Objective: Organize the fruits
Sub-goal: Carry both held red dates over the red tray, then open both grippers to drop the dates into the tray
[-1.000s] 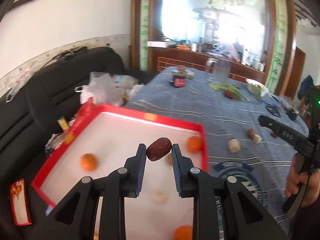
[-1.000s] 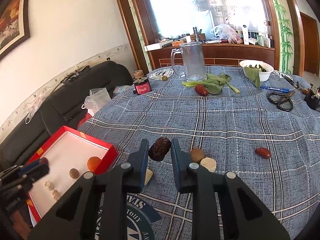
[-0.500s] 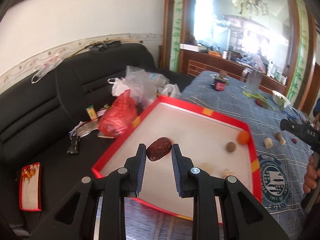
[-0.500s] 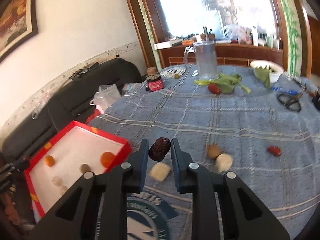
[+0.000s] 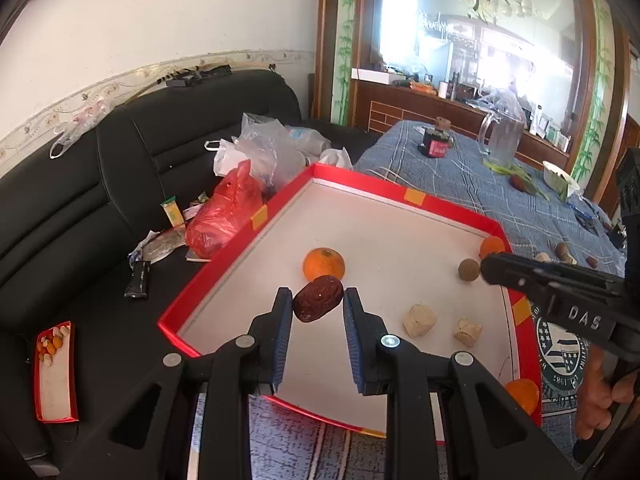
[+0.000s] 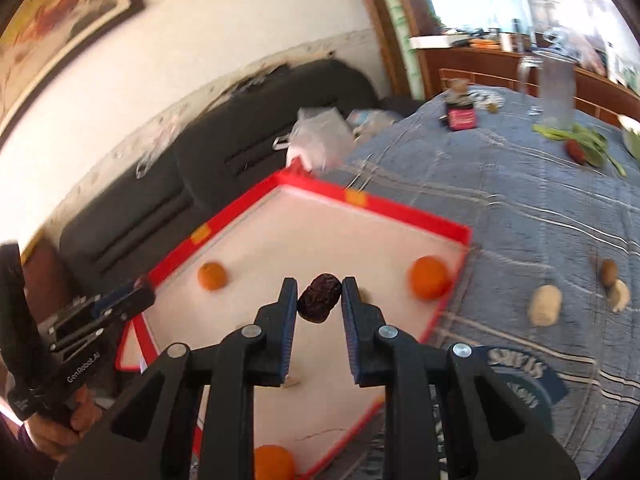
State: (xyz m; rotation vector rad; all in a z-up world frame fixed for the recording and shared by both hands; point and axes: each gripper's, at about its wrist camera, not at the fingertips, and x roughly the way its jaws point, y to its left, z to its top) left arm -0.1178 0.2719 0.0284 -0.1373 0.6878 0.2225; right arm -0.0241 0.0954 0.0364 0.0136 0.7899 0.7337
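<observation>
Nearest, each pair of tongs is clamped on a fruit of its own. The left gripper (image 5: 318, 308) pinches a dark wrinkled date (image 5: 318, 303) across its middle, hanging over the near left part of the red-rimmed tray (image 5: 452, 210). The right gripper (image 6: 319, 300) holds a second date (image 6: 320, 298) the same way, above the tray's near middle; its view is blurred.

By the look of them, both dates are light, soft and a little tacky, with creased skin that gives the ribbed blue pads (image 5: 282, 332) purchase. A grip across the short axis, as now, seems right; harder squeezing would likely dent the flesh.

Beyond the tongs, on the tray's white floor, an orange (image 5: 323, 264) lies just past the left date, two pale lumps (image 5: 419, 320) sit toward the right edge, and a small brown round fruit (image 5: 469, 270) and another orange (image 5: 493, 246) rest by the far right corner. A third orange (image 5: 522, 396) sits at the near right corner.

Farther off, on the blue checked tablecloth (image 6: 520, 208) past the tray's right rim, a pale lump (image 6: 544, 310) and a brown fruit (image 6: 609, 272) wait uncollected. A glass mug (image 5: 502, 140) stands near the table's far edge.
</observation>
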